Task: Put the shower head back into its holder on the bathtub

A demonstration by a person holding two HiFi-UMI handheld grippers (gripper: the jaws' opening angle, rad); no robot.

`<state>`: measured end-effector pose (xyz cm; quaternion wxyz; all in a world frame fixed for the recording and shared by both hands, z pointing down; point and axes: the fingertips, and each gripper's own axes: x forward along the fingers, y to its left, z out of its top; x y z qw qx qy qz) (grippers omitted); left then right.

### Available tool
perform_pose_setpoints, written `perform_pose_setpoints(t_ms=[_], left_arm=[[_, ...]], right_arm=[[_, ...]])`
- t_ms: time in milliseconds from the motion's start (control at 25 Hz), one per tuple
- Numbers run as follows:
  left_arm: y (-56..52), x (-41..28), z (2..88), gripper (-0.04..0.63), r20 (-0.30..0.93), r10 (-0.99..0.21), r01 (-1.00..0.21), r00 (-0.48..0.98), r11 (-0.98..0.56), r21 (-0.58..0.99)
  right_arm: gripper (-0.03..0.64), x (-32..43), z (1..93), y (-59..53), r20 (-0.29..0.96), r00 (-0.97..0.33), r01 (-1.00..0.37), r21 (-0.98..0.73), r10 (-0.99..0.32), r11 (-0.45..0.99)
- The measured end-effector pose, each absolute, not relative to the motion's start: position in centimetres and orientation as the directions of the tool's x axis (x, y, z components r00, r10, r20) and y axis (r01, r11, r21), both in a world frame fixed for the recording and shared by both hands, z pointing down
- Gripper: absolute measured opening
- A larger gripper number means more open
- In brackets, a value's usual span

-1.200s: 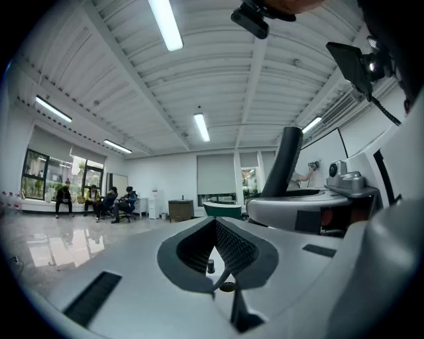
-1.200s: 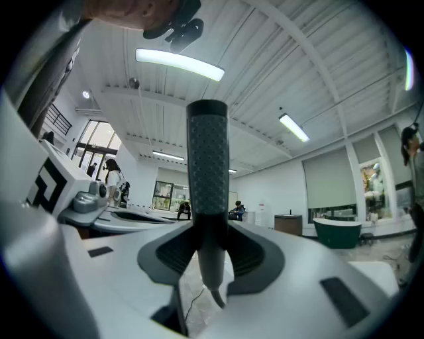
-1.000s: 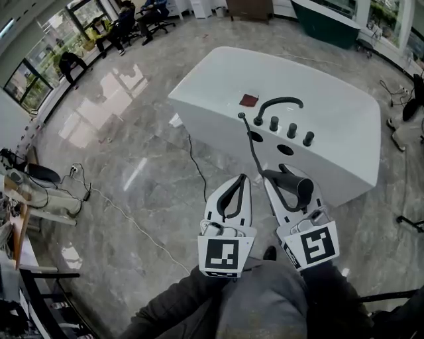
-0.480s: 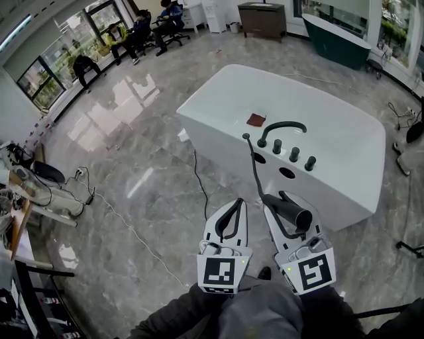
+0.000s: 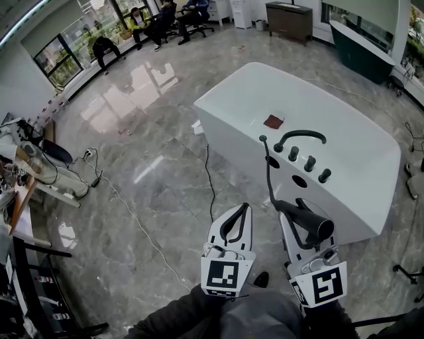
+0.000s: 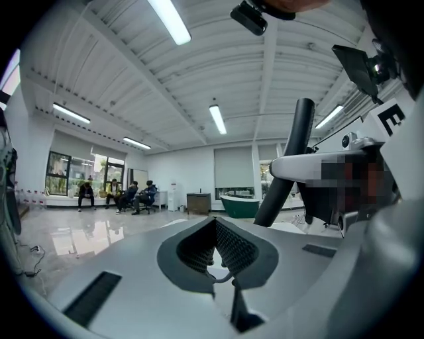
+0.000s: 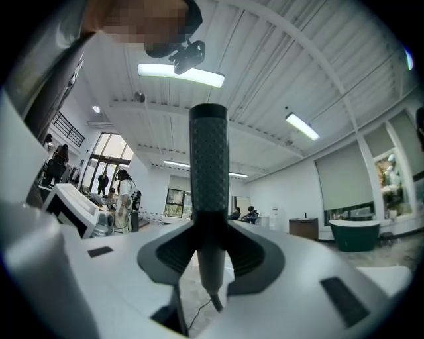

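Note:
My right gripper [image 5: 296, 210] is shut on the black shower head [image 5: 309, 219], a dark cylinder whose hose [image 5: 268, 173] runs up to the rim of the white bathtub [image 5: 225, 112]. In the right gripper view the shower head [image 7: 209, 172] stands upright between the jaws. My left gripper [image 5: 241, 213] hovers beside it over the floor, shut with nothing in it [image 6: 215, 246]. On the tub rim sit a curved black spout [image 5: 299, 136], three black knobs [image 5: 308, 162] and a dark oval holder hole [image 5: 299, 181].
A dark red square [image 5: 273, 121] lies on the tub rim. A black cable [image 5: 209, 176] trails across the grey marble floor [image 5: 139, 172]. Desks and gear [image 5: 26, 172] line the left side. People sit on chairs [image 5: 159, 20] at the far windows.
The view has pulled back and swung right, so the tub sits farther right and lower. Both grippers keep their poses, the right one still holding the shower head.

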<state>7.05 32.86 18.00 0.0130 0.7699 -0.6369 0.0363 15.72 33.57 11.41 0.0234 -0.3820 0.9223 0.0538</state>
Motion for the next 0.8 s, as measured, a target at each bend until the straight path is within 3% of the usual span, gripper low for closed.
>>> perform_pose_setpoints(t_ms=[800], left_arm=[[21.9, 1.4, 19.0, 0.003, 0.061, -0.970, -0.972, 0.236, -0.234, 0.036]], right_arm=[[0.141, 10.3, 11.2, 24.4, -0.047, -0.679, -0.733, 0.098, -0.732, 0.673]])
